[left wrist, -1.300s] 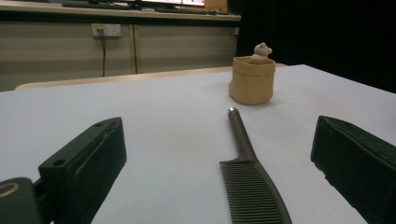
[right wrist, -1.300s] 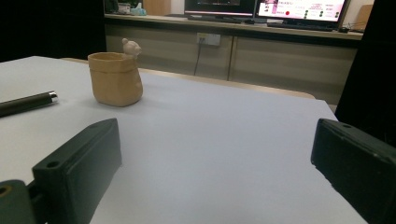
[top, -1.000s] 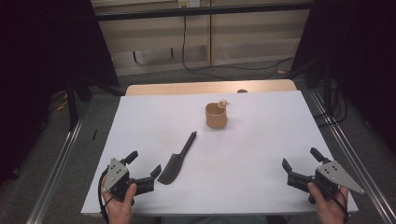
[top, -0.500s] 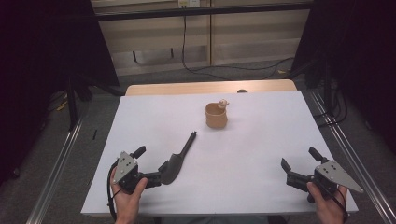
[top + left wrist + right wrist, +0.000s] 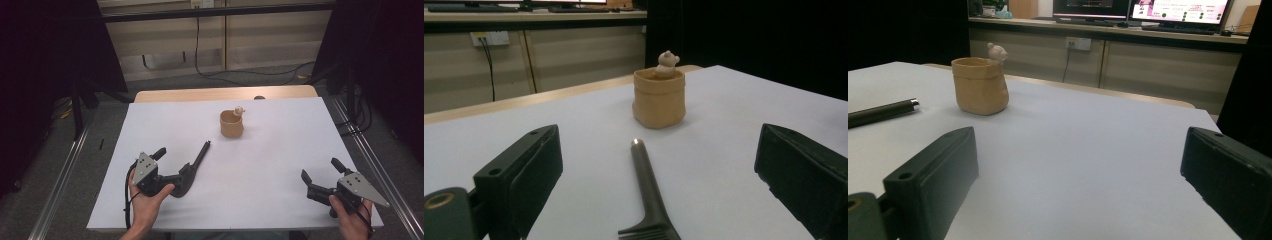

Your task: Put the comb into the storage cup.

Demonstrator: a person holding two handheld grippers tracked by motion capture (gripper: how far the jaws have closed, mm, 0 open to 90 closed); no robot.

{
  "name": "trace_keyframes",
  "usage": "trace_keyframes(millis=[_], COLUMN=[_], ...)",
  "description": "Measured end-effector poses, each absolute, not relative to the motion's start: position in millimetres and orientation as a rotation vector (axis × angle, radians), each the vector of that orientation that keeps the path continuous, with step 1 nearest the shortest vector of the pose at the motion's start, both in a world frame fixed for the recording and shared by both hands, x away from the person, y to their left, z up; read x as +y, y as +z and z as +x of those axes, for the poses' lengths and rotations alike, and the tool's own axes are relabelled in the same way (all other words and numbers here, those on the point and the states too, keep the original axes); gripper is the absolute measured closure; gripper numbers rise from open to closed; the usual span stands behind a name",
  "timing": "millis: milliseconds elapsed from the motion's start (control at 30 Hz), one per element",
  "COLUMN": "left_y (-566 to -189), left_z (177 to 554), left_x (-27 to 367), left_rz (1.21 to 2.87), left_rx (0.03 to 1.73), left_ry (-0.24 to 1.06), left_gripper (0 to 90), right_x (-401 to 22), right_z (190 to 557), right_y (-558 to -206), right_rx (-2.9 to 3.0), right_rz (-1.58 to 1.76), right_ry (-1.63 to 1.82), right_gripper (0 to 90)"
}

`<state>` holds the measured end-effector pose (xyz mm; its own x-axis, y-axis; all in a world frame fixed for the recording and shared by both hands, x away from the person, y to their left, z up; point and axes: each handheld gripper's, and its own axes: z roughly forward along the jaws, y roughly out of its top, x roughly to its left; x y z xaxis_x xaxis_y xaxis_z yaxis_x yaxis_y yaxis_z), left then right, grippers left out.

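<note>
The left gripper (image 5: 172, 165) straddles the black spatula (image 5: 190, 169) with jaws spread wide. The right gripper (image 5: 321, 176) rests with jaws spread, well apart from the tan cup (image 5: 232, 123).

Matt dark spatula (image 5: 647, 200), perhaps plastic, metal-tipped handle; rough tan cup (image 5: 659, 98); smooth white table (image 5: 270, 165).

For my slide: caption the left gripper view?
Open left gripper straddling a brush that points at a tan cup.

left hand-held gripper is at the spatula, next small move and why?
Probably ease the left hand-held gripper slightly forward and shut it on the spatula. Its jaws stand open on either side of the handle, which lies flat on the table, pointing toward the tan cup.
</note>
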<state>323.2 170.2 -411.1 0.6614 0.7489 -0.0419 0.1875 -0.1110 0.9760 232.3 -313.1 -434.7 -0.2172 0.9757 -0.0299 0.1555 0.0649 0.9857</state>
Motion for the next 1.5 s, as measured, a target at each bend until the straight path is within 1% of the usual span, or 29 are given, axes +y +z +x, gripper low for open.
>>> trace_keyframes(millis=[133, 200, 267, 733, 767, 867, 933, 1033, 1100, 1233, 1267, 1300, 1400, 1433, 1500], left_y=[-409.7, -409.9, -410.7, -405.6, -405.1, -405.1, -405.4, -405.5, -404.8, -402.0, -402.1, -402.6, -404.5, -405.7, -407.8], left_z=[328.4, 332.9, 338.1, 365.2, 369.6, 374.8, 378.8, 383.8, 385.1, 391.1, 393.2, 396.2, 397.9, 398.7, 399.8], left_x=[164.3, 161.6, 157.6, 149.2, 147.1, 143.4, 140.9, 136.0, 133.9, 132.3, 131.9, 131.4, 130.7, 131.0, 131.7], left_rz=[1.658, 1.672, 1.65, 1.601, 1.615, 1.603, 1.6, 1.629, 1.626, 1.624, 1.611, 1.614, 1.621, 1.636, 1.641], left_rx=[0.769, 0.771, 0.801, 0.8, 0.794, 0.808, 0.818, 0.788, 0.781, 0.775, 0.772, 0.763, 0.752, 0.742, 0.752], left_ry=[0.582, 0.571, 0.562, 0.625, 0.634, 0.616, 0.613, 0.61, 0.609, 0.609, 0.597, 0.595, 0.585, 0.593, 0.598], left_gripper=[6.9, 10.7, 11.5, 15.6, 17.9, 18.3, 22.3, 32.2, 34.0, 43.4, 43.4, 48.4, 54.5, 54.5, 60.4], right_x=[-312.8, -312.1, -311.6, -311.5, -311.4, -311.4, -311.3, -310.9, -311.0, -311.0, -311.0, -311.1, -311.2, -311.3, -311.1], right_z=[233.2, 233.2, 232.6, 233.5, 233.6, 233.8, 233.8, 232.9, 232.9, 232.9, 232.9, 233.2, 233.2, 233.1, 233.1], right_y=[-435.1, -435.0, -434.7, -434.8, -434.8, -434.9, -434.9, -434.5, -434.5, -434.6, -434.6, -434.8, -434.7, -434.7, -434.9], right_rx=[1.521, 1.521, 1.521, 1.529, 1.529, 1.53, 1.531, 1.532, 1.532, 1.534, 1.534, 1.533, 1.533, 1.535, 1.534], right_rz=[1.179, 1.18, 1.178, 1.171, 1.171, 1.17, 1.17, 1.169, 1.169, 1.168, 1.168, 1.17, 1.171, 1.171, 1.17], right_ry=[1.248, 1.251, 1.253, 1.262, 1.263, 1.264, 1.266, 1.268, 1.268, 1.268, 1.268, 1.272, 1.27, 1.27, 1.269], right_gripper=[1.5, 1.4, 1.5, 1.4, 1.4, 1.4, 1.4, 1.3, 1.3, 1.3, 1.3, 1.3, 1.3, 1.3, 1.3])
